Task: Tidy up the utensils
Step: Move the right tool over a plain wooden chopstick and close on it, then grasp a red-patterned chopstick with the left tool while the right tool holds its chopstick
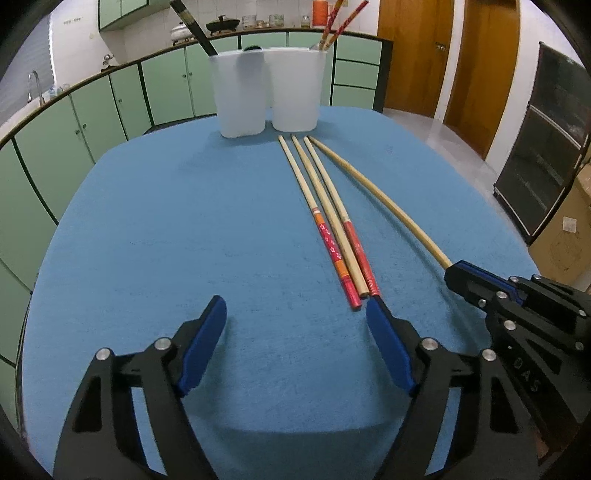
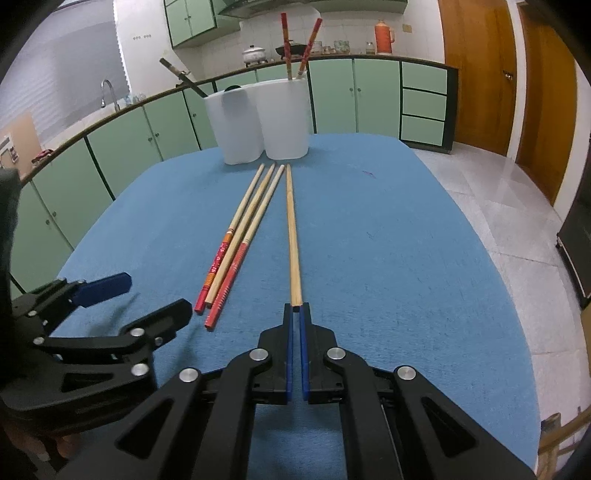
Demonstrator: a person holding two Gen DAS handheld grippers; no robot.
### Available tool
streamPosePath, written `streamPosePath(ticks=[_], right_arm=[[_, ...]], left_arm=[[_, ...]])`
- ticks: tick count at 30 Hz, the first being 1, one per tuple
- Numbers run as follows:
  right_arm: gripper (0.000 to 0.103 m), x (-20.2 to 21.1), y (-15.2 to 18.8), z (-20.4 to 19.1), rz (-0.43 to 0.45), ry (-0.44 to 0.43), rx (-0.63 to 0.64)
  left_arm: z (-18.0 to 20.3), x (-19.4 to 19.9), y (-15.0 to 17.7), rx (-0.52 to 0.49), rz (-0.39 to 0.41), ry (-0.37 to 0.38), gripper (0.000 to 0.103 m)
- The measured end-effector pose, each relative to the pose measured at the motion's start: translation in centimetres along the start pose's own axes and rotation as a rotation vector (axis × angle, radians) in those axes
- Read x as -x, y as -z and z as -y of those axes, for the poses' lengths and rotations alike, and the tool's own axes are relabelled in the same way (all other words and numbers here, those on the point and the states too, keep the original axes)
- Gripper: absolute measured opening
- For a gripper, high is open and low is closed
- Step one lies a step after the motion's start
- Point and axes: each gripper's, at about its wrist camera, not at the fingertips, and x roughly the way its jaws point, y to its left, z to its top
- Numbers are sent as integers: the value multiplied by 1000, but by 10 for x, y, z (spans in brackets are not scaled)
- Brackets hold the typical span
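Observation:
Two white plastic cups stand at the far end of the blue table. The left cup (image 1: 242, 96) (image 2: 232, 125) holds a dark utensil. The right cup (image 1: 295, 90) (image 2: 284, 118) holds two red-ended chopsticks (image 1: 341, 24) (image 2: 295, 48). Three chopsticks (image 1: 332, 221) (image 2: 240, 236) lie side by side on the table. My right gripper (image 2: 295, 308) (image 1: 452, 273) is shut on the near end of a plain wooden chopstick (image 2: 293, 236) (image 1: 384, 195), which points at the cups. My left gripper (image 1: 295, 314) (image 2: 122, 291) is open and empty, just short of the three chopsticks' near ends.
The blue table (image 1: 166, 240) (image 2: 406, 258) is round-edged. Green kitchen cabinets (image 1: 92, 122) run behind it, wooden doors (image 1: 461, 66) at the right, a dark cabinet (image 1: 546, 147) and a cardboard box (image 1: 565, 229) beside the table's right edge.

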Motion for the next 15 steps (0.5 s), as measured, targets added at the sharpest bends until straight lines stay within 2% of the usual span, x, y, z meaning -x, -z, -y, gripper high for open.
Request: streamPosePath(ticks=[6,7,9,11,12,14,15], right_arm=[[3,-3,1,3,-6,-10,-17],[3,-4,1,4,-8,-12,-20],[3,-5,1,4,-11,-17,-23],[0,-7,2,4,-15,-21,-22],[0,-8,2,3,-17,-23,-21],[0,-9,2,4,-19,-25,-22],[0,-9,2,4,-19,-26,-22]], left_arm=[[4,-8,0,2,-19,-11,72],[5,-8,-1,5,-17,-10,68],[4,-9,-4,11,-14,-5,59],[5,-9,-5,9,-7,2,40],[6,-9,-6,8,-4,7,36],[4,-8,-6,14,2,17,16],[3,-8,-6,17,2,21,12]])
